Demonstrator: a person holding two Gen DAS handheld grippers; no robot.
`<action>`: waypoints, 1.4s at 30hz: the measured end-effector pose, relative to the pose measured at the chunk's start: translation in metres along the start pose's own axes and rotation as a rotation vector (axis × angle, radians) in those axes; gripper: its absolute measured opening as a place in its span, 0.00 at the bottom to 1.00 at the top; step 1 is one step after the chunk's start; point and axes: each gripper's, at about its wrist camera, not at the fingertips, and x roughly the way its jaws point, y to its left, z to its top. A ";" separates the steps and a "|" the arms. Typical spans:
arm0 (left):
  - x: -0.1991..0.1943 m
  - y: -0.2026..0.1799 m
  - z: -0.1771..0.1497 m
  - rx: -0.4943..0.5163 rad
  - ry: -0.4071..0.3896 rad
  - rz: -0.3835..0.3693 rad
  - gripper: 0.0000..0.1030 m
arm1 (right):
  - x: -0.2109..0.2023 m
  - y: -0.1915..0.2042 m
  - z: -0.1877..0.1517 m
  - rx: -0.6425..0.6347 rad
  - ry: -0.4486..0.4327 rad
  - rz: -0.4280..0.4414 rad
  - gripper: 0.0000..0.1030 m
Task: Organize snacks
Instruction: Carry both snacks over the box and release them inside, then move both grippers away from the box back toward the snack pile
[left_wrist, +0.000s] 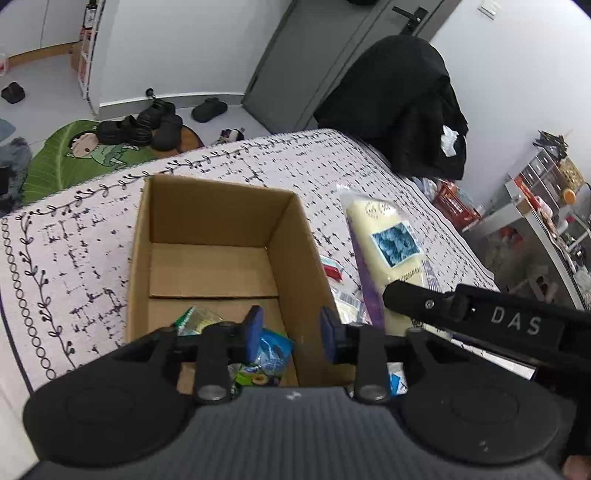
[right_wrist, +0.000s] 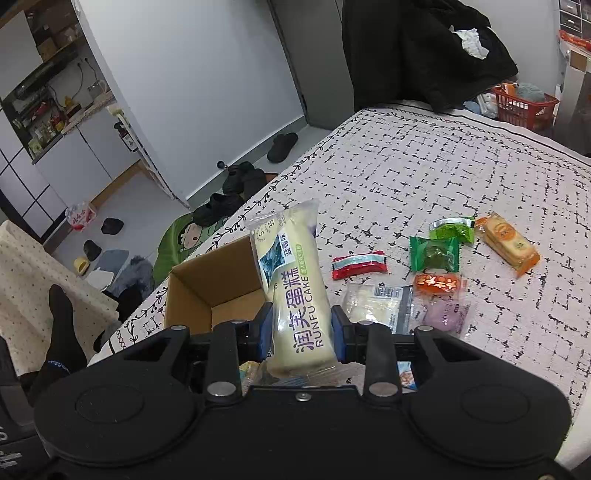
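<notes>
- A few crinkly snack packets (left_wrist: 271, 349) already lie in the cardboard box (left_wrist: 207, 218); several stay loose on the patterned bedcover (right_wrist: 424, 177).
- Right gripper (right_wrist: 301, 330) clamps the soft Runfu cake packet (right_wrist: 295, 280), raised beside the box (next in, likely).
- Left gripper (left_wrist: 291, 328), partly open, holds nothing above the box.
- Glossy film wrappers, matte corrugated walls.

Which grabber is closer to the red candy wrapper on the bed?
Right. The right gripper, clamped on the cake pack, hangs just beside the red candy wrapper. The left gripper hovers open over the cardboard box, whose wall stands between them.
</notes>
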 end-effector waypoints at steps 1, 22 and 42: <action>-0.001 0.001 0.002 -0.003 -0.002 0.002 0.41 | 0.001 0.001 0.000 0.002 0.001 0.002 0.31; -0.006 0.006 0.011 -0.031 -0.024 0.007 0.84 | 0.000 -0.006 0.016 0.054 -0.022 0.096 0.61; -0.007 -0.032 -0.003 0.075 0.006 -0.007 1.00 | -0.052 -0.078 -0.002 0.079 -0.061 -0.024 0.73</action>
